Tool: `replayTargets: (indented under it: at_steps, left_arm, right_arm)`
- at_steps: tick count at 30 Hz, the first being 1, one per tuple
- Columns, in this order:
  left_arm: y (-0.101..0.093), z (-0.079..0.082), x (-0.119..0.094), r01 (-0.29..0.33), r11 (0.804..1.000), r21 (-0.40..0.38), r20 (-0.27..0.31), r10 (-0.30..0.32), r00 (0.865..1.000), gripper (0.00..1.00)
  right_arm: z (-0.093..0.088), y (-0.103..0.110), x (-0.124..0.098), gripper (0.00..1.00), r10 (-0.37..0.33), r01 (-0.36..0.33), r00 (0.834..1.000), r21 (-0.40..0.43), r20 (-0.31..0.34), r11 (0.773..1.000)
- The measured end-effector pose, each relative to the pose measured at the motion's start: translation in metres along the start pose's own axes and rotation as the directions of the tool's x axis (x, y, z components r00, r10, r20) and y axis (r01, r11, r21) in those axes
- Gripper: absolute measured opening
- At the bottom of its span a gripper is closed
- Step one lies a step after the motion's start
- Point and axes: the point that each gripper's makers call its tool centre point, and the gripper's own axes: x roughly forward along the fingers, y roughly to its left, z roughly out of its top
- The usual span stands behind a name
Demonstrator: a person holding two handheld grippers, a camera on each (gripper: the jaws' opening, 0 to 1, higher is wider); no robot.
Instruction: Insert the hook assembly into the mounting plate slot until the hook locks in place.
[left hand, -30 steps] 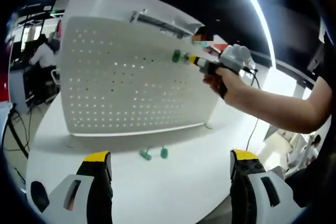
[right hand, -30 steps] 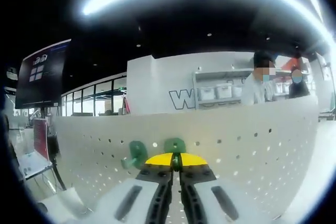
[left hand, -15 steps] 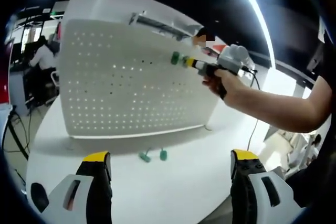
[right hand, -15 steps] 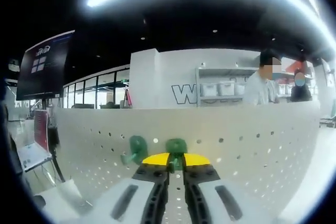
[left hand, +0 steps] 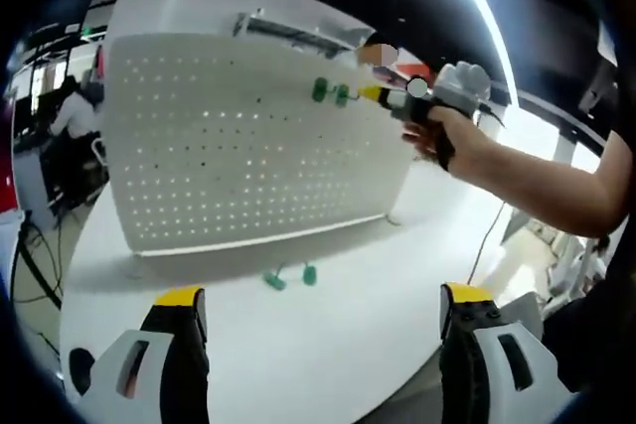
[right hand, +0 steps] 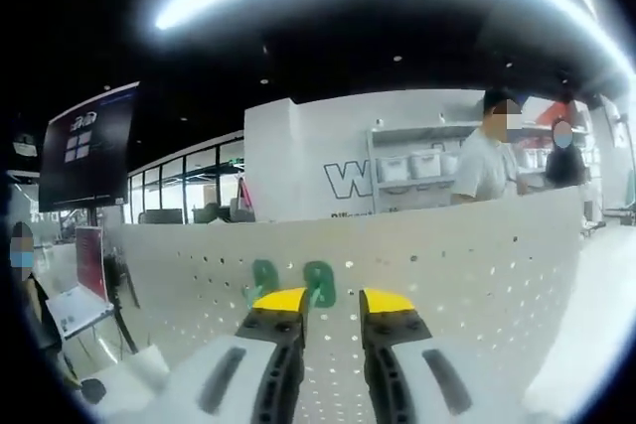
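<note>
A white pegboard mounting plate (left hand: 229,146) stands upright on the white table (left hand: 348,345). Two green hooks (left hand: 319,89) (left hand: 341,95) sit in its upper holes, side by side. In the right gripper view the same pair of hooks (right hand: 264,276) (right hand: 319,281) hang on the plate (right hand: 467,265), just ahead of my right gripper (right hand: 333,301), which is open with nothing between its jaws. From the left gripper view, the right gripper (left hand: 372,94) is held by a hand just right of the hooks. My left gripper (left hand: 320,297) is open, low over the table.
Two more green hooks (left hand: 275,281) (left hand: 309,273) lie on the table in front of the plate. A person's arm (left hand: 537,186) reaches in from the right. People stand behind the plate (right hand: 489,161), and a screen (right hand: 87,146) is at the left.
My right gripper has opened and let go of the right-hand green hook, which stays on the plate. The left view has shifted slightly.
</note>
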Motion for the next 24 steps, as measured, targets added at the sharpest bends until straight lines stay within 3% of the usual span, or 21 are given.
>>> replayTargets:
  at_steps: [6,12,24]
  left_arm:
    - [-0.002,-0.006,-0.001,0.000,1.000,-0.012,-0.012,0.000,1.000,0.98]
    - [-0.007,-0.011,-0.002,0.003,1.000,-0.016,-0.018,-0.004,1.000,0.98]
    - [-0.009,-0.022,-0.008,-0.008,1.000,-0.006,-0.058,0.008,0.998,0.97]
  right_arm:
    - [-0.010,-0.005,-0.022,0.21,0.026,-0.026,0.999,-0.004,-0.039,1.000]
    - [-0.040,-0.010,-0.048,0.21,0.044,-0.047,0.991,-0.021,-0.130,0.999]
    - [-0.089,-0.013,-0.108,0.23,0.072,-0.087,0.955,-0.040,-0.286,0.995]
